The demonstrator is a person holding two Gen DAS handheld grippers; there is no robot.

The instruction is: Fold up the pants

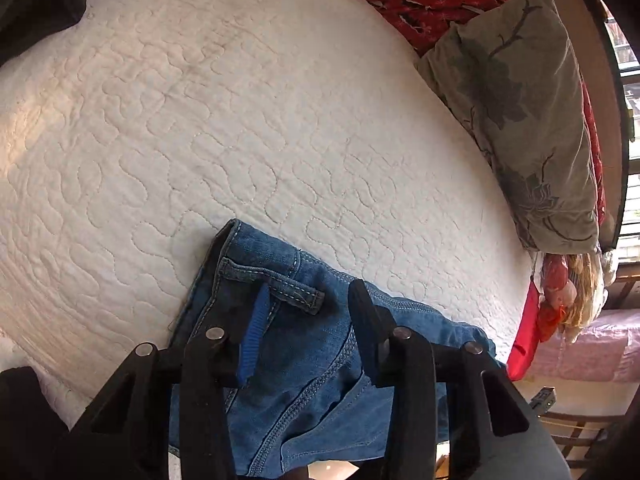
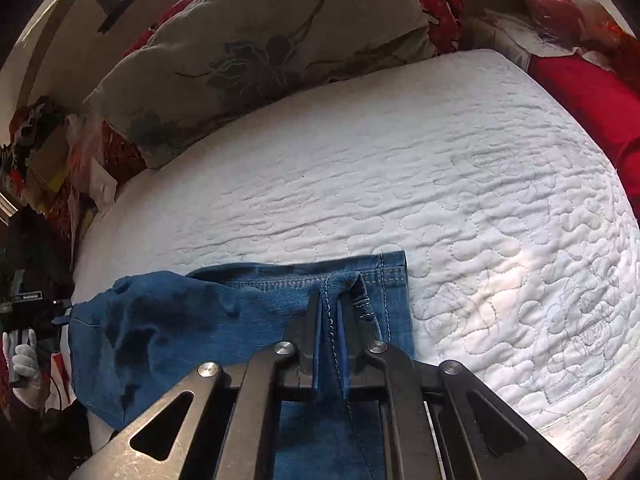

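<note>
Blue denim pants point(image 1: 304, 344) lie at the near edge of a white quilted bedspread point(image 1: 240, 120), waistband and belt loop under the left gripper point(image 1: 310, 304), whose fingers are spread apart over the cloth, grasping nothing. The right gripper point(image 2: 330, 304) is clenched on a seam near the hem point(image 2: 384, 276), likely to carry that leg end over for a fold. A grey floral pillow point(image 2: 256, 52) lies well apart, beyond the open quilt

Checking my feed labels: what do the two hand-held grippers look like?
Left hand-held gripper: black linkage bars, round silver pivot pins, ribbed blue pads lining its black fingers. Right hand-held gripper: same black frame, silver pins, triangular cutouts, blue-edged fingers. No cables visible.
</note>
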